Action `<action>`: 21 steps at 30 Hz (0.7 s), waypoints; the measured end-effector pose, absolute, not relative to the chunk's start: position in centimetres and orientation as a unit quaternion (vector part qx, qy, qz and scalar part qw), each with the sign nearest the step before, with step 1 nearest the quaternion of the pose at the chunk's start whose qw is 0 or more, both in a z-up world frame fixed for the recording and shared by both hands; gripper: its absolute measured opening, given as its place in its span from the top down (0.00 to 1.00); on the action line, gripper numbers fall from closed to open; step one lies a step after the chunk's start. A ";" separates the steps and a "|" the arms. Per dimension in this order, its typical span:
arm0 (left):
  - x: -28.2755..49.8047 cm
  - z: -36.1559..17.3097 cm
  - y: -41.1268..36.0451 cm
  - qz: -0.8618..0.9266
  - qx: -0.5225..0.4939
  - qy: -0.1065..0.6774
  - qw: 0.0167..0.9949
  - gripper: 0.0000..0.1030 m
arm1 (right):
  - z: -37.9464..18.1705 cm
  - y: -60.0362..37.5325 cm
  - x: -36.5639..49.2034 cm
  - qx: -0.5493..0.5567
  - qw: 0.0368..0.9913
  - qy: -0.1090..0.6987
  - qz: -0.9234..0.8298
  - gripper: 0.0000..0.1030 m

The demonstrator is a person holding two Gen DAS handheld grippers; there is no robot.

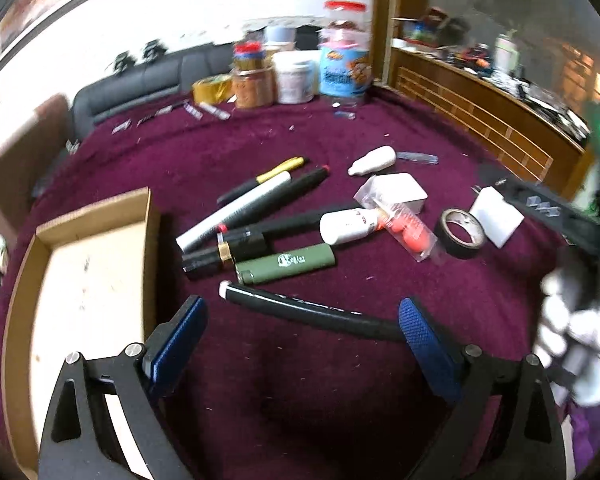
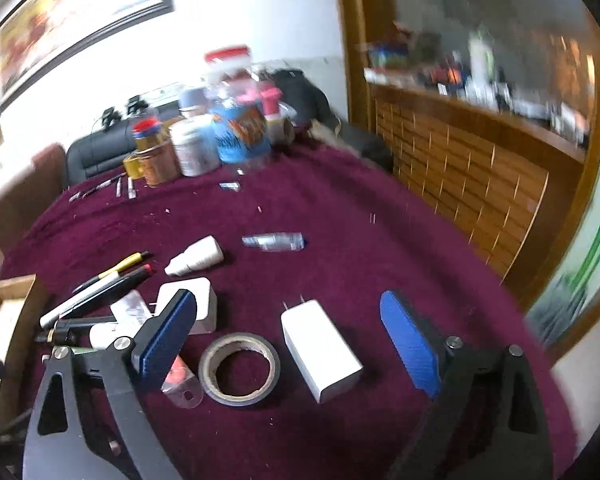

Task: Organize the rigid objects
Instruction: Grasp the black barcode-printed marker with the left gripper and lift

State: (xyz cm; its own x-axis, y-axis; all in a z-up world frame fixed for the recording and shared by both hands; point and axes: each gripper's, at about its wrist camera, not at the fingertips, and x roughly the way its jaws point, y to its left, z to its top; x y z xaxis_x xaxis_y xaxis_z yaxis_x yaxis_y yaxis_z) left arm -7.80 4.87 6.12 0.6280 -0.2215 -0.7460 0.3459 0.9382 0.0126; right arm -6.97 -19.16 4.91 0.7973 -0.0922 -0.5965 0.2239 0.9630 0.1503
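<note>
My left gripper (image 1: 300, 320) is open above the purple cloth, with a black pen (image 1: 300, 306) lying between its blue pads. Beyond it lie a green lighter (image 1: 286, 264), black markers (image 1: 228, 246), a silver pen (image 1: 236, 210) and a white bottle (image 1: 346, 226). An open cardboard box (image 1: 80, 280) sits at the left. My right gripper (image 2: 290, 326) is open and empty over a white charger (image 2: 320, 350) and a black tape roll (image 2: 239, 368). A white dropper bottle (image 2: 196, 260) lies farther back.
Jars and tubs (image 1: 300, 68) stand at the table's far edge. A wooden cabinet (image 2: 480, 168) runs along the right. A packaged orange item (image 1: 404, 228) and a white square adapter (image 1: 400, 190) lie mid-table. A clear vial (image 2: 274, 241) lies behind the charger.
</note>
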 end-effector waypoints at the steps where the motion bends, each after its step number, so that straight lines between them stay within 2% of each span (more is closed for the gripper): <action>1: -7.7 6.3 4.9 -0.165 0.089 0.395 0.899 0.17 | 4.2 -19.6 -7.1 0.120 0.941 0.306 -0.082 0.10; 8: -4.8 5.3 2.8 -0.188 0.132 0.405 0.885 0.24 | 3.6 -20.9 -7.2 0.162 0.932 0.317 -0.064 0.12; 14: -4.3 2.9 2.5 -0.144 0.153 0.443 0.871 0.24 | 3.4 -20.7 -6.6 0.161 0.930 0.327 -0.050 0.12; 21: -4.6 2.3 2.5 -0.096 0.076 0.488 0.864 0.22 | 3.2 -20.4 -6.3 0.160 0.927 0.336 -0.050 0.12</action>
State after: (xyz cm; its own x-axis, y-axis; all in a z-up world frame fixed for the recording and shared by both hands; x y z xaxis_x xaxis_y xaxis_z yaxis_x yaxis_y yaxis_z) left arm -4.64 2.49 2.27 0.5055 -0.0920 -0.8579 0.2393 0.9702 0.0370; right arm -6.28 -20.42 3.17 0.7697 0.0148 -0.6382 0.1999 0.9439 0.2629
